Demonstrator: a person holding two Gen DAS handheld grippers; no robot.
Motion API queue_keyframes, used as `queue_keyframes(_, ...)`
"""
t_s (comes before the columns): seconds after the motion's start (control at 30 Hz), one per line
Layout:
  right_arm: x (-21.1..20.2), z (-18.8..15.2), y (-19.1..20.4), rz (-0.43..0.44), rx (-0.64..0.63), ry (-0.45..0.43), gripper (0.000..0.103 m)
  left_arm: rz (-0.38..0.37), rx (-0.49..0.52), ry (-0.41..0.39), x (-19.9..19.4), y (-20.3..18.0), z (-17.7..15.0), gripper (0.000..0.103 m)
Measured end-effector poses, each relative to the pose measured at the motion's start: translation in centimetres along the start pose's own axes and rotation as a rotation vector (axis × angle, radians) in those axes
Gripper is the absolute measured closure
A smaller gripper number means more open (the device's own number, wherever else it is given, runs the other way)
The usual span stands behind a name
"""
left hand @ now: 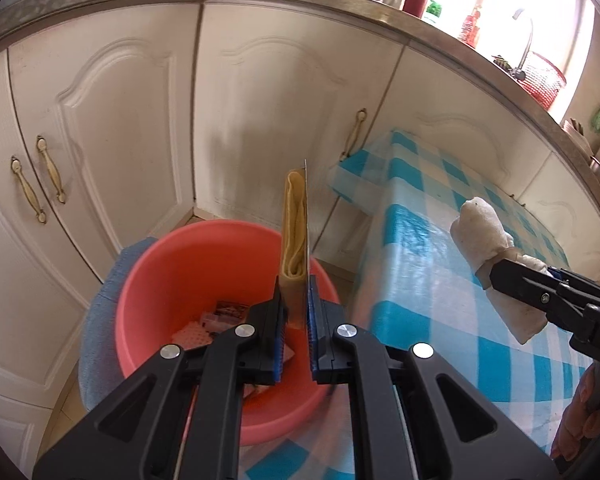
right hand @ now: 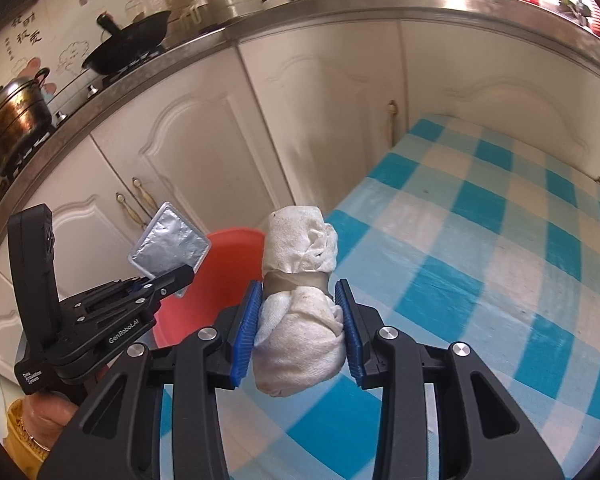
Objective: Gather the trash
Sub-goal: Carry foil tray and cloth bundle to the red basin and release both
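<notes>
The foil pouch (left hand: pixel 296 236), flat, light and crinkly, is standing edge-on between the narrow jaws of the left gripper (left hand: pixel 298 320), pinched at its lower end, directly over the red plastic basin (left hand: pixel 172 264). Held so near one edge, it is probably prone to slipping. The taped cloth bundle (right hand: pixel 296 304), soft and compressible, is sitting between the right gripper's (right hand: pixel 298 328) blue pads, gripped just below the tape band, above the checkered tablecloth (right hand: pixel 480 240). From the bundle, the basin is lying at ten o'clock. White cabinet doors (left hand: pixel 100 120) are standing behind.
</notes>
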State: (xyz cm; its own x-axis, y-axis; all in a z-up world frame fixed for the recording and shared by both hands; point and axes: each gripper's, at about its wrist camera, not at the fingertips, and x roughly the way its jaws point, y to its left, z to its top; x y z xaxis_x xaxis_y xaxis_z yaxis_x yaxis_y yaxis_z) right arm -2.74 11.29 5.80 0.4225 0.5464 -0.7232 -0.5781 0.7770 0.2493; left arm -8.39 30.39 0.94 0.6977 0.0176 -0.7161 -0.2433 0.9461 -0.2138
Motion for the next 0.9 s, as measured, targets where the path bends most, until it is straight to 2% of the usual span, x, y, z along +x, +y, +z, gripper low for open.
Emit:
queue_keyframes(0.27,3.0,1.2,3.6,0.021,-0.083,0.05,0.064,0.074,-0.016,0.008,1.1,2.4,0.1,0.092)
queue_keyframes(0.9,8.5,2.0,7.2,0.015,-0.137,0.12,0.062,0.125,-0.011,0.071,3.6,4.6,-0.3,0.092)
